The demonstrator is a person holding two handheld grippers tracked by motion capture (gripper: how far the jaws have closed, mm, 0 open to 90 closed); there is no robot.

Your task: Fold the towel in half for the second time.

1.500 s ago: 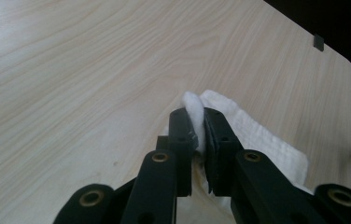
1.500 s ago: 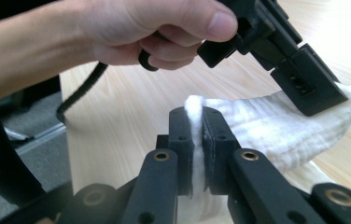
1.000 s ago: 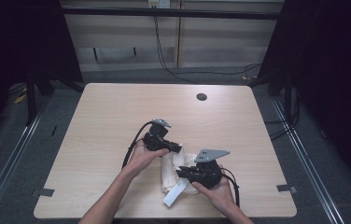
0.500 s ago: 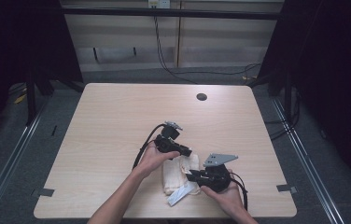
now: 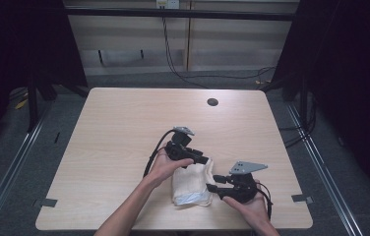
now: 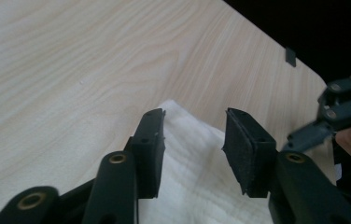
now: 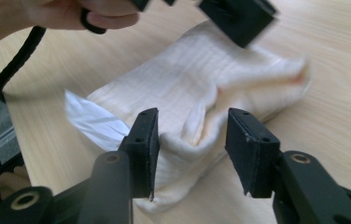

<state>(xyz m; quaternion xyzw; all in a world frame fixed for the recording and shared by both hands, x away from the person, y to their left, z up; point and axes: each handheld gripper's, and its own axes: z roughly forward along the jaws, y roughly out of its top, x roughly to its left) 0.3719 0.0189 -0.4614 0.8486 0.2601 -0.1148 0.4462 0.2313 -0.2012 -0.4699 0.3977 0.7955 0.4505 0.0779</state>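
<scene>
Folding the cream cloth [image 5: 192, 182], which lies near the table's [image 5: 114, 132] near edge, goes best with both corners pinched. Left gripper [image 5: 200, 158] hovers over the far edge, jaws open, gripping nothing. Right gripper [image 5: 211, 188], jaws apart, straddles a raised fold at the cloth's right side; close squarely before lifting.

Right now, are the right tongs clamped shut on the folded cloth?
No, the right tongs stand open, their jaws apart around a fold of the cloth.
</scene>
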